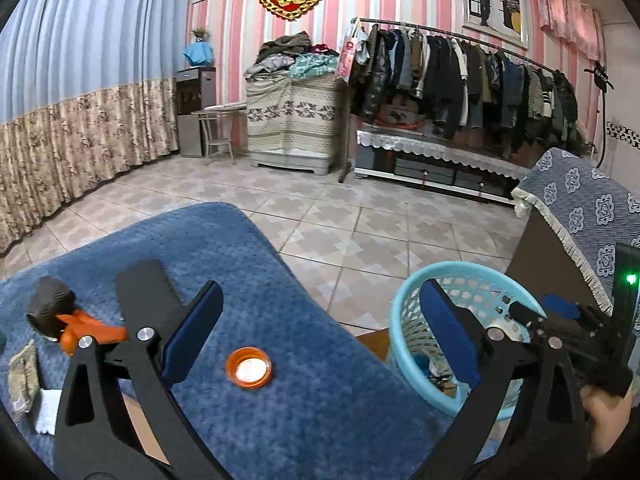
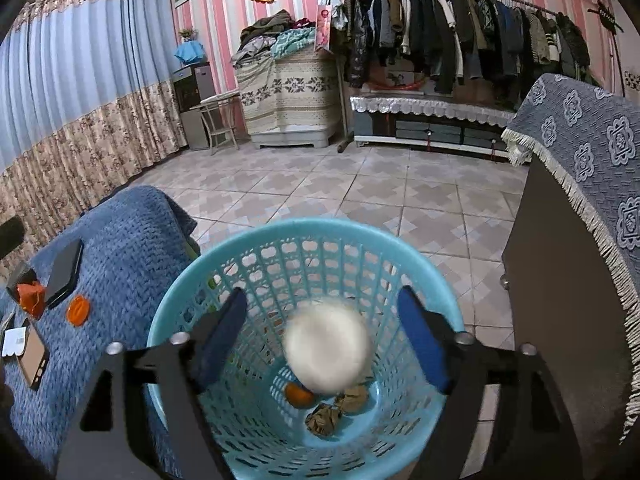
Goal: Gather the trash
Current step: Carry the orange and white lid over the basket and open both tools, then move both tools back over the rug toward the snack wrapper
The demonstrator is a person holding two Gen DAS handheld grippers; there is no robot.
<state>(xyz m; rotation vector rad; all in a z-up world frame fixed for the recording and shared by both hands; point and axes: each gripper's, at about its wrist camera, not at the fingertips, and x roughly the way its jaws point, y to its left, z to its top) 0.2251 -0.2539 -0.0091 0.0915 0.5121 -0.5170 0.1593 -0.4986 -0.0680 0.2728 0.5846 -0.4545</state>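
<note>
Now, over on the left, the blue-blanketed table (image 1: pixel 280 380) carries a crumpled wrapper (image 1: pixel 23 374), a white paper scrap (image 1: pixel 47 408), a black-and-orange tool (image 1: pixel 60 316) and an orange cap (image 1: pixel 249 368) lying open side up. The left gripper (image 1: pixel 320 340) hangs over that cap with its jaws spread wide and nothing between them. Moving right, the light blue wastebasket (image 2: pixel 168 320) stands on the floor just beside the table. The right gripper (image 2: pixel 324 344) is poised above its mouth, jaws wide apart, and a blurred white ball (image 2: pixel 326 346), likely wadded paper, is dropping between them, touching neither pad. Crumpled brown paper (image 2: pixel 324 418) and an orange piece (image 2: pixel 298 394) already sit at the bottom. So this looks like the drop step, with more to collect. Next, I'd say, the left gripper must lower over that cap and close on it.
</note>
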